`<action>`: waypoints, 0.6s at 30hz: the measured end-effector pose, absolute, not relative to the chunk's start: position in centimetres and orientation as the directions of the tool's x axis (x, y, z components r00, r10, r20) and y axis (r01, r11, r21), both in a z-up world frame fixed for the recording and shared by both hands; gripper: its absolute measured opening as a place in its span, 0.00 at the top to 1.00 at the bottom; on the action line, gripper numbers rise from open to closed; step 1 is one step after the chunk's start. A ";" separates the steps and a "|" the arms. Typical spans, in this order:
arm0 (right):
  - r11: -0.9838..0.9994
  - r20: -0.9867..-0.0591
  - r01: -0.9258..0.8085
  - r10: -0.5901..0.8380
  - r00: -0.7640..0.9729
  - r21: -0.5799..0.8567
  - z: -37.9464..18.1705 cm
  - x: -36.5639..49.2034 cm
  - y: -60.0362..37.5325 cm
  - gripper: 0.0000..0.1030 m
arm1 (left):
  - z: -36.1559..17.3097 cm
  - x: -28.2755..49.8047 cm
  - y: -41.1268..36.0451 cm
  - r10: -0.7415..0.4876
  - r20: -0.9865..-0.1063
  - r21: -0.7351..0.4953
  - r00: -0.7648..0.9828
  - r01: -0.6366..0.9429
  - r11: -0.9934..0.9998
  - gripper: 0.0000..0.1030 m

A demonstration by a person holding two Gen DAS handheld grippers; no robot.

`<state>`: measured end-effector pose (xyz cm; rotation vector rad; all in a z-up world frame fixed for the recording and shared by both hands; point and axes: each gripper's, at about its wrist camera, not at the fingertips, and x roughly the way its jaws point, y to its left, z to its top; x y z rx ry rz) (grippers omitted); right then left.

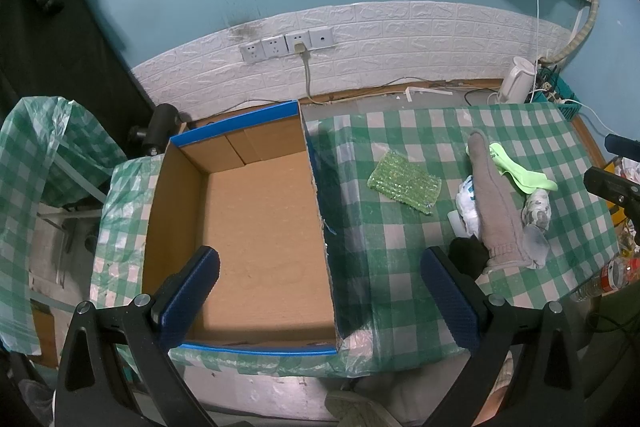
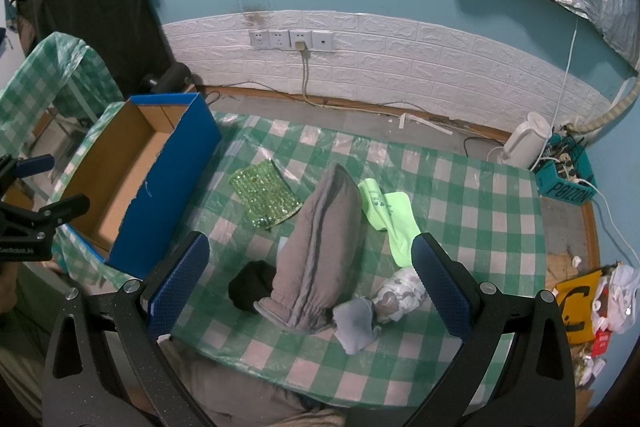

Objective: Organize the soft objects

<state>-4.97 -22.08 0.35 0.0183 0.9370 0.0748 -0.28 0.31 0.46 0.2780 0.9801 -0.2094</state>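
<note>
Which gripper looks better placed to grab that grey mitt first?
Probably the right gripper: it hovers open over the grey mitt. The left gripper, also open, is above the empty cardboard box.

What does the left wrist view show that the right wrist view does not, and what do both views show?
Only the left wrist view shows the whole empty floor of the cardboard box, a white printed item tucked beside the grey mitt, and a plastic bottle at the table edge.

Only the right wrist view shows the box's blue outer wall, a yellow sign and white bags on the floor.

Both show the green sequined cloth, lime sock, black item, patterned roll, wall sockets, white kettle, and open, empty fingers.
</note>
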 end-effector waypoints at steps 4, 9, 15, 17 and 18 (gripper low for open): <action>0.997 -0.804 -0.056 0.073 0.590 0.049 0.4 -4.9 -22.1 0.02 | 0.4 -0.3 0.3 -0.050 -0.842 0.134 0.538 0.298 0.945 0.02; 0.997 -0.805 -0.053 0.070 0.589 0.049 0.4 -4.9 -22.2 0.02 | 0.1 -0.4 0.6 -0.043 -0.845 0.135 0.533 0.289 0.948 0.02; 0.997 -0.805 -0.053 0.071 0.590 0.049 0.3 -5.1 -22.3 0.02 | -0.1 -0.4 0.7 -0.042 -0.848 0.136 0.529 0.293 0.946 0.02; 0.997 -0.806 -0.054 0.071 0.588 0.049 0.4 -5.0 -22.3 0.02 | -0.2 -0.4 0.7 -0.043 -0.849 0.137 0.526 0.298 0.945 0.02; 0.997 -0.806 -0.054 0.071 0.588 0.049 0.4 -5.0 -22.3 0.02 | -0.2 -0.4 0.7 -0.043 -0.849 0.137 0.526 0.299 0.944 0.02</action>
